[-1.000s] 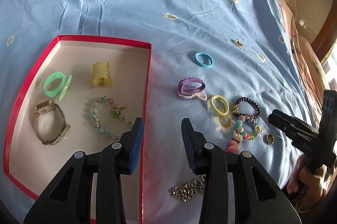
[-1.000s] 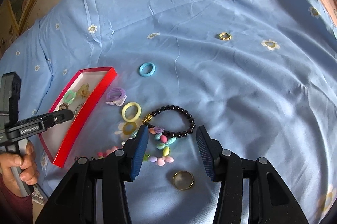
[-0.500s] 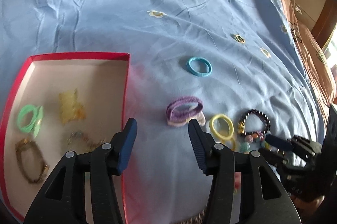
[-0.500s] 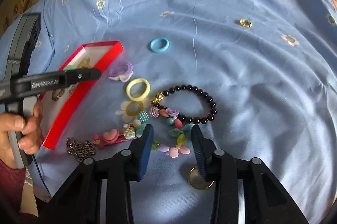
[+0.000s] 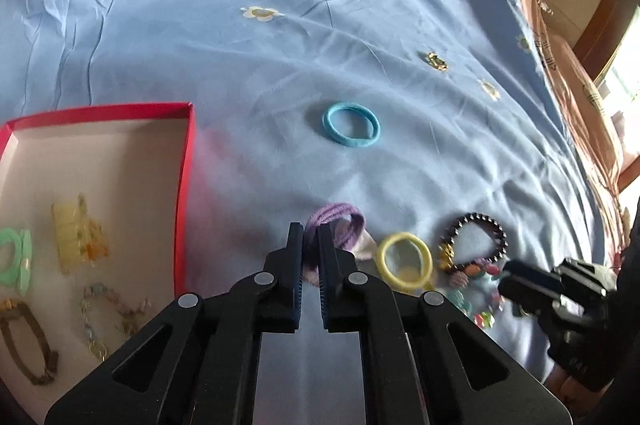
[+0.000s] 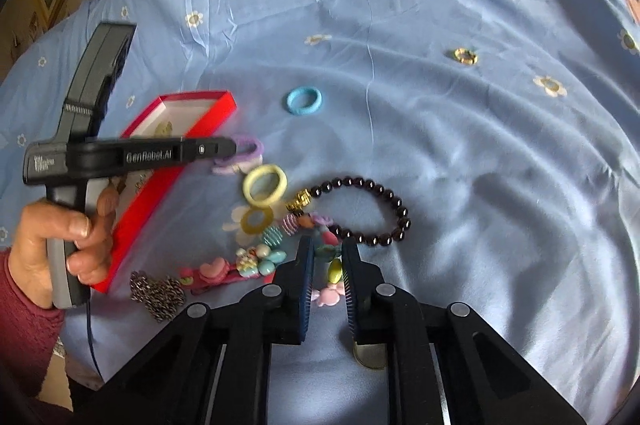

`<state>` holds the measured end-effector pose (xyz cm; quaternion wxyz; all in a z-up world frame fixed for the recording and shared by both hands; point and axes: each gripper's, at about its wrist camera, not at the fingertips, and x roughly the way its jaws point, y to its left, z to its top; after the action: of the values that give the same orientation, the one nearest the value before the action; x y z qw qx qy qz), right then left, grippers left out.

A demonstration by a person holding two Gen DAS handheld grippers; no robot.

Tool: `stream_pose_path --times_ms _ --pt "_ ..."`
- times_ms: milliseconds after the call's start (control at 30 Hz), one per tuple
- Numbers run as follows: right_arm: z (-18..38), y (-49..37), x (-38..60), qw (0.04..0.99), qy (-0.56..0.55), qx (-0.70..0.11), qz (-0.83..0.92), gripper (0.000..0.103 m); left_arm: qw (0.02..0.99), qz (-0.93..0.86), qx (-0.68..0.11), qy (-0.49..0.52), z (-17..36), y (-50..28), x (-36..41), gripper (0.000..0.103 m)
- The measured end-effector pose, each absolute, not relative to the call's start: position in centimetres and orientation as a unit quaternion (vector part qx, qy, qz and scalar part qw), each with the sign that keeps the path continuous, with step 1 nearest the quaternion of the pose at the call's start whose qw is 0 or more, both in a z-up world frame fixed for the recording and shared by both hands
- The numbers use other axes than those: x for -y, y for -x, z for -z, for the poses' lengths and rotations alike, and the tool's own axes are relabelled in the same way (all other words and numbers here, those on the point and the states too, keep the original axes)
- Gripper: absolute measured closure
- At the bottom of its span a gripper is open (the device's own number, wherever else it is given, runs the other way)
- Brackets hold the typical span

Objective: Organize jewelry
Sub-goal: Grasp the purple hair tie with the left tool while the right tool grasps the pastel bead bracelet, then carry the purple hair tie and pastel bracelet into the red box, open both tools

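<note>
Bedsheet [image 5: 280, 73] is lying blue and wrinkled with wide bare cloth beyond the jewelry, toward the far edge; red box [image 5: 185, 185] is sitting at the left in the left wrist view, its right wall running away from the camera, leaving a bare strip of sheet between it and the purple hair tie [image 5: 340, 225]; left gripper [image 5: 310, 245] is pinching that purple tie, jaws almost together with the tie's near loop between the pads; the tie's long axis is running left to right across the view; blue hair tie [image 5: 351, 125] is lying flat farther out, alone, well apart from the rest; yellow hair tie [image 5: 405, 261] is lying just right of the purple one; black bead bracelet [image 6: 372, 213] is lying beside it, loop stretching rightward; right gripper [image 6: 325, 261] is closing over the coloured bead bracelet [image 6: 276, 253], jaws narrow, beads between them, contact with the pads not clear; gold ring [image 6: 370, 359] is peeking out under the right finger; chain [image 6: 158, 291] is lying near the box's near corner.
</note>
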<state>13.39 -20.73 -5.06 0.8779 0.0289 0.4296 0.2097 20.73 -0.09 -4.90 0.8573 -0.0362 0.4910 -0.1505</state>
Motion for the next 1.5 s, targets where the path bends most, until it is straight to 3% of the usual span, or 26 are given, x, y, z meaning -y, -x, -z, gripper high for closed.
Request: stream_pose_path --times_ms 633,1500 --pt "-0.2 -11.8 18.1 0.896 -0.028 -0.373 -0.239 0.090 0.883 0.131 -0.439 0.102 0.1 -13.1 -5.1 0.097" --pt "-1.5 -11.1 7.2 0.868 -0.012 -0.359 -0.344 0.090 0.890 0.028 -0.421 0.172 0.8 -7.0 -16.4 0.097"
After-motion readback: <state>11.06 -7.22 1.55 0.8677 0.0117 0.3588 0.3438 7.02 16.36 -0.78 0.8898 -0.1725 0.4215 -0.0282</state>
